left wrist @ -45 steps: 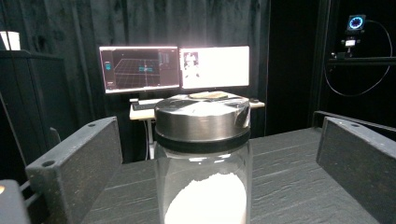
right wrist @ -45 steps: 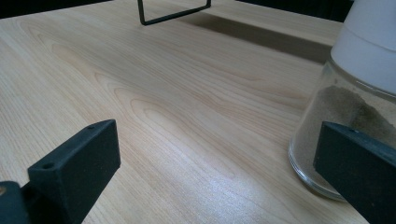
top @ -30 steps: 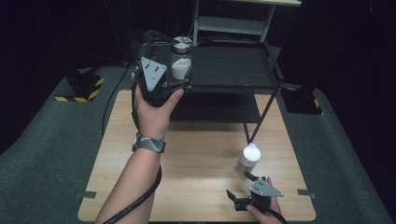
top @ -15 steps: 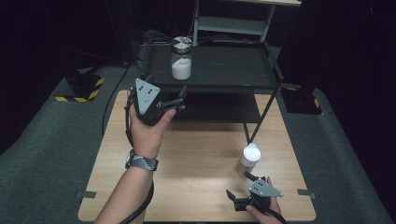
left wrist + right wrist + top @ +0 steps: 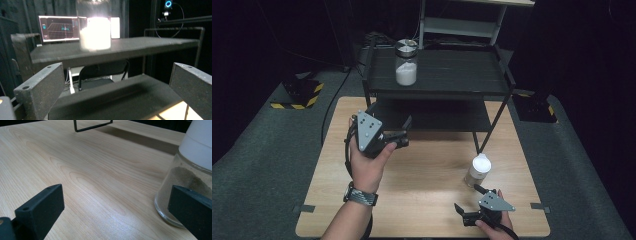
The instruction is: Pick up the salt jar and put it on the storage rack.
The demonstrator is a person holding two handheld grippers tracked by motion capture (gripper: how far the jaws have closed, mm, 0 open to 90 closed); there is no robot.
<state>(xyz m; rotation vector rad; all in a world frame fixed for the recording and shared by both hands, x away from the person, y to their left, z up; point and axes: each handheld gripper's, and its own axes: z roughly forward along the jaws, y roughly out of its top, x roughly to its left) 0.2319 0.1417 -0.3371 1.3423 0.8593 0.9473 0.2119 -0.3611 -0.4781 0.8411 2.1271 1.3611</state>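
Both my grippers were matte black. My left gripper wore a grey three-cornered plate dotted with small holes, and so did my right gripper. Black cables trailed off each. The jaws were chunky, scuffed black blocks with a screw hole near the tip. I had a dark woven-band watch on my left wrist.

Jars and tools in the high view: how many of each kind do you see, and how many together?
Jars with white powder on the black rack: 1, the white-powder jar.
Jars with white lid on the wooden table: 1, the white-lid jar.
Tools: 2, the left tool and the right tool.
Total: 4.
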